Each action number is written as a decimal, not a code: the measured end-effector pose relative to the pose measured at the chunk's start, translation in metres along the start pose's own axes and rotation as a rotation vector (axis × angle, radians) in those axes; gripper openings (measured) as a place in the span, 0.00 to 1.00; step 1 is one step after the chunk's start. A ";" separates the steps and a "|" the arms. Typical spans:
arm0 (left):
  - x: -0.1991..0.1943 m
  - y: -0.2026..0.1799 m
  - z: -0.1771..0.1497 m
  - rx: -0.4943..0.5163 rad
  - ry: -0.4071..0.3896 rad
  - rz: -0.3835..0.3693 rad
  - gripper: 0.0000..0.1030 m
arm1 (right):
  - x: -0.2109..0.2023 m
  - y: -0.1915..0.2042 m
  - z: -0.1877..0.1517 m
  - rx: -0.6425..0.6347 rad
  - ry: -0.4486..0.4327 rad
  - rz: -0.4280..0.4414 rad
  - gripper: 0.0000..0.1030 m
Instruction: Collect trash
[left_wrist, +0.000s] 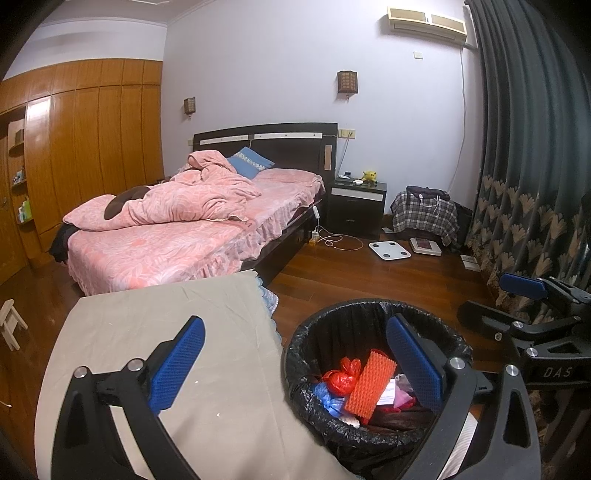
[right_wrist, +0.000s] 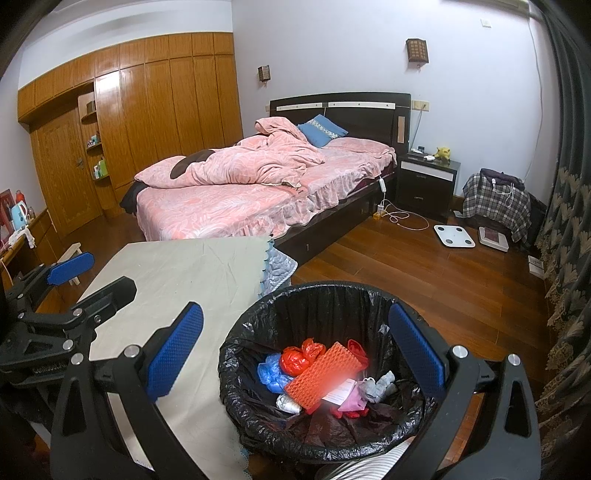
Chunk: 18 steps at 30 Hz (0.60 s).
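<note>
Tools: we hold the left tool (left_wrist: 295, 363) and right tool (right_wrist: 295, 354) spread, both empty, above a round bin with black plastic liner (right_wrist: 258, 332) beside the cloth-covered counter (right_wrist: 177, 273); an orange ribbed foam sheet (right_wrist: 323, 376) lies inside.

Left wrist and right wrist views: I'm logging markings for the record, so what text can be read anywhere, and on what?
"DAS" on the right gripper body.
Raised lettering on the left gripper body: too blurred to read.
Paper slip in the trash bin: print too small.
Nothing else readable.
</note>
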<state>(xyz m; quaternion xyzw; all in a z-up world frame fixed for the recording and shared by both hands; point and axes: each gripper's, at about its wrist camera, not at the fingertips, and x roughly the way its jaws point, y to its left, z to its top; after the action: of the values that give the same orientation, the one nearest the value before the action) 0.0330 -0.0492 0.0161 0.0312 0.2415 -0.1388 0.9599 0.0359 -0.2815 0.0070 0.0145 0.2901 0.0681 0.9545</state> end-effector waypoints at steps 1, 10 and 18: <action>0.000 -0.001 0.000 0.000 -0.001 -0.001 0.94 | 0.000 0.000 0.000 0.000 -0.001 0.000 0.95; -0.001 0.001 0.000 -0.001 0.000 -0.001 0.94 | 0.000 0.000 0.000 -0.001 0.001 0.000 0.95; 0.000 0.001 0.000 -0.001 0.000 0.000 0.94 | 0.000 0.001 0.001 0.001 0.002 0.000 0.95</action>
<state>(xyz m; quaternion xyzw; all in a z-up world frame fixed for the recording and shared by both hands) 0.0329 -0.0486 0.0167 0.0309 0.2418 -0.1389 0.9598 0.0367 -0.2807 0.0079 0.0147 0.2912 0.0679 0.9542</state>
